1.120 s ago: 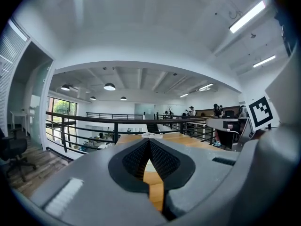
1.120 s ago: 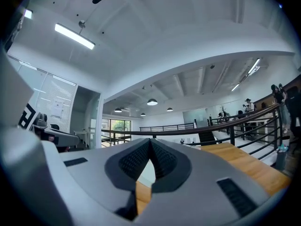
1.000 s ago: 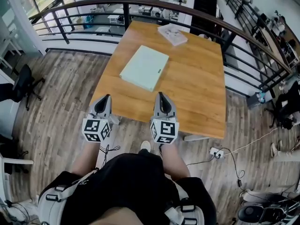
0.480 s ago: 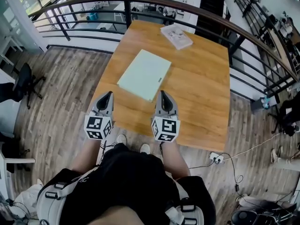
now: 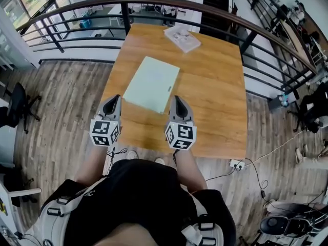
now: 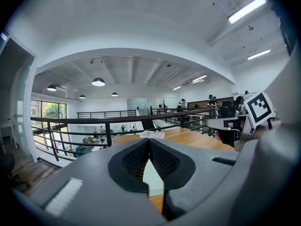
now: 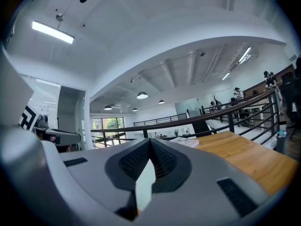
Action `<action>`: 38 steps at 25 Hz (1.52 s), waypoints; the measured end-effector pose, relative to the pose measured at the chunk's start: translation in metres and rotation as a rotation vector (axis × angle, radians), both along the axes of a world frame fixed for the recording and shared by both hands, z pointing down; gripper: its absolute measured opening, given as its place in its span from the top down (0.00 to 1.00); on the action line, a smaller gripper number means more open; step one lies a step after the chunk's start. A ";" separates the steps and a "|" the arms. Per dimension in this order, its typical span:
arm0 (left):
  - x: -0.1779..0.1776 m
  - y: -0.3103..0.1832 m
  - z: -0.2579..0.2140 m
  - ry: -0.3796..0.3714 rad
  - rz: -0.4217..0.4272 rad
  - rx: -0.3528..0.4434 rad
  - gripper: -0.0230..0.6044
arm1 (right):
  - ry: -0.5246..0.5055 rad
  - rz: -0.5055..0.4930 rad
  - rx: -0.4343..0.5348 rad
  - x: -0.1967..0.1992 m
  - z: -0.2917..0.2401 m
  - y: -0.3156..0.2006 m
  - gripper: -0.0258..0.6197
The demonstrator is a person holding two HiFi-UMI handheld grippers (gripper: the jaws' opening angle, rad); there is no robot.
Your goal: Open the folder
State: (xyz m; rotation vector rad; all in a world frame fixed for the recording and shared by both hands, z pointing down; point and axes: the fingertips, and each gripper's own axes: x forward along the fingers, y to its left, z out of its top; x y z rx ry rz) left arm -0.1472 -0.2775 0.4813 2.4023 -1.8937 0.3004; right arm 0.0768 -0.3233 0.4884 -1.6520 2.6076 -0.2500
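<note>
A pale green folder [image 5: 151, 84] lies shut and flat on the wooden table [image 5: 215, 86], left of its middle. My left gripper [image 5: 114, 102] hovers over the table's near left edge, just short of the folder's near left corner; its jaws are shut with nothing held. My right gripper [image 5: 178, 102] is beside the folder's near right corner, also shut and holding nothing. In the left gripper view the folder [image 6: 153, 175] shows as a pale strip behind the closed jaws of the left gripper [image 6: 149, 144]. The right gripper [image 7: 150, 144] view shows the folder [image 7: 144, 187] the same way.
A white book or stack of papers [image 5: 182, 38] lies at the table's far edge. A dark metal railing [image 5: 154, 4] curves round the far and right sides of the table. A power strip with cables [image 5: 237, 165] lies on the wood floor at the right.
Both grippers have moved forward over the table's near edge toward the folder. Their jaws stayed shut. The folder has not moved.
</note>
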 end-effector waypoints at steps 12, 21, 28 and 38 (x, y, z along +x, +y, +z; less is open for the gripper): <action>0.029 -0.029 0.074 -0.171 0.266 -0.173 0.62 | -0.171 0.056 -0.288 0.007 0.092 -0.031 0.84; 0.063 -0.039 0.135 -0.503 0.485 -0.230 0.53 | -0.400 0.071 -0.559 0.002 0.180 -0.045 0.72; 0.063 -0.047 0.217 -0.737 0.635 -0.349 0.52 | -0.560 0.069 -0.673 -0.009 0.221 -0.049 0.72; 0.081 -0.070 0.255 -0.861 0.744 -0.366 0.52 | -0.601 0.114 -0.770 -0.013 0.261 -0.052 0.72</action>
